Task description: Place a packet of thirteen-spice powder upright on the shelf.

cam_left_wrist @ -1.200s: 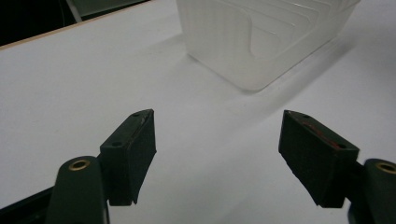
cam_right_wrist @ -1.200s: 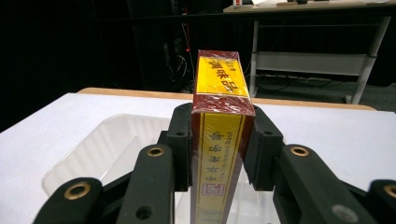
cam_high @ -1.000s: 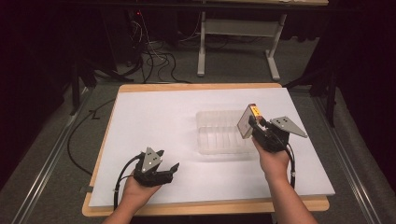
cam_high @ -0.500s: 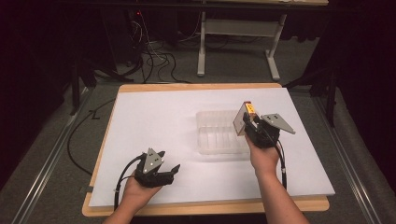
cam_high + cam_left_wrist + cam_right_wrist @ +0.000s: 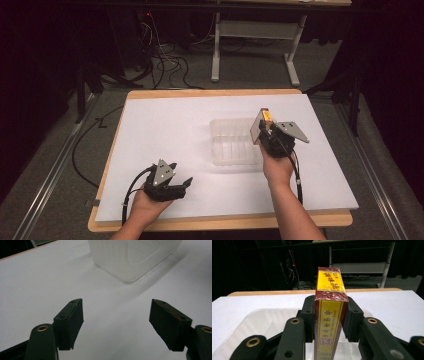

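While the right tool (image 5: 328,322) is clenched on a red and yellow box (image 5: 329,315), the left tool (image 5: 116,315) sits released, its two black jaws standing wide apart with bare white worktop (image 5: 37,282) between them.

From the high view, the right tool (image 5: 267,131) is held above the right end of a clear plastic tray (image 5: 232,142), which lies on the white sheet covering the worktop (image 5: 165,125), right of its middle. The box (image 5: 261,126) stands tilted in that grip, one broad pale face turned toward the left and its yellow-topped narrow end (image 5: 266,116) pointing up and away from the person. The grey three-cornered plate (image 5: 291,131) on that tool juts out to the right, over the sheet just beside the tray.

Seen along the right tool's jaws, the box is pinched by its two broad faces, its narrow yellow edge with red borders and printed characters facing the camera. The clear tray (image 5: 249,325) lies below and behind it, its rounded rim curving around at the left and its ribbed floor showing past the jaw.

Down at the near left of the worktop, the left tool (image 5: 170,185) rests low in the person's left hand (image 5: 145,205), well apart from the tray, its jaws pointing toward the right. Its own view shows a corner of the frosted tray (image 5: 132,257) farther off, ahead of the open jaws and touching neither of them.
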`<control>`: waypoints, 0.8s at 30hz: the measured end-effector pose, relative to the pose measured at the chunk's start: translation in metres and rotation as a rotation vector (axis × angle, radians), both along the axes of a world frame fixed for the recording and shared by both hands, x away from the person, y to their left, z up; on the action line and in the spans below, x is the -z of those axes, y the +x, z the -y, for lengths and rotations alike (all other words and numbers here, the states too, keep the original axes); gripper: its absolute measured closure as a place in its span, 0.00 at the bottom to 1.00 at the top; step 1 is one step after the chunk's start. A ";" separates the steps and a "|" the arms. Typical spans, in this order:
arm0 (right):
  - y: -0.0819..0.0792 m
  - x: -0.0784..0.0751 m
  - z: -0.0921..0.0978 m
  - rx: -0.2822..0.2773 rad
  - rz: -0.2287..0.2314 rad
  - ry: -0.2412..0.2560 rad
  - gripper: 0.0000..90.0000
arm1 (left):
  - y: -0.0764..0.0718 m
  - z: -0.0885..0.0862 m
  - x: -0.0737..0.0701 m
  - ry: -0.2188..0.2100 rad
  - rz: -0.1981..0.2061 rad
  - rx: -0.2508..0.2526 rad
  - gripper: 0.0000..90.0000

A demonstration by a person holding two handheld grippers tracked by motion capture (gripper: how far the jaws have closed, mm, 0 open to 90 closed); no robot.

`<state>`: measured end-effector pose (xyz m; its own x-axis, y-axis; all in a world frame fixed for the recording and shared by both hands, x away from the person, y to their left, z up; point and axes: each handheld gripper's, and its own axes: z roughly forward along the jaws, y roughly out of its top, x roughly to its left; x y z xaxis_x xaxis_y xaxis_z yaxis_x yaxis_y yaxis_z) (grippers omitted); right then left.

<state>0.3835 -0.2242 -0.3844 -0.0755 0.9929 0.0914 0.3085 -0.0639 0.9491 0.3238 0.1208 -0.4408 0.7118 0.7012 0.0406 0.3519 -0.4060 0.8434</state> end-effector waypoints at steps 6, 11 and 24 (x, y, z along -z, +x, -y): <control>0.002 0.003 -0.002 0.011 -0.013 -0.010 0.76 | 0.000 0.001 0.001 0.004 -0.006 0.006 0.31; 0.005 0.008 -0.004 0.016 -0.025 -0.026 0.75 | -0.001 0.001 0.002 0.007 -0.009 0.006 0.31; 0.010 0.025 -0.008 0.010 -0.049 -0.054 0.75 | -0.001 -0.001 0.002 0.004 -0.011 0.005 0.31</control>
<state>0.3933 -0.2162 -0.4098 -0.0621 0.9972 0.0414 0.3544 -0.0168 0.9349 0.3224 0.1216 -0.4425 0.7156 0.6976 0.0357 0.3590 -0.4112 0.8379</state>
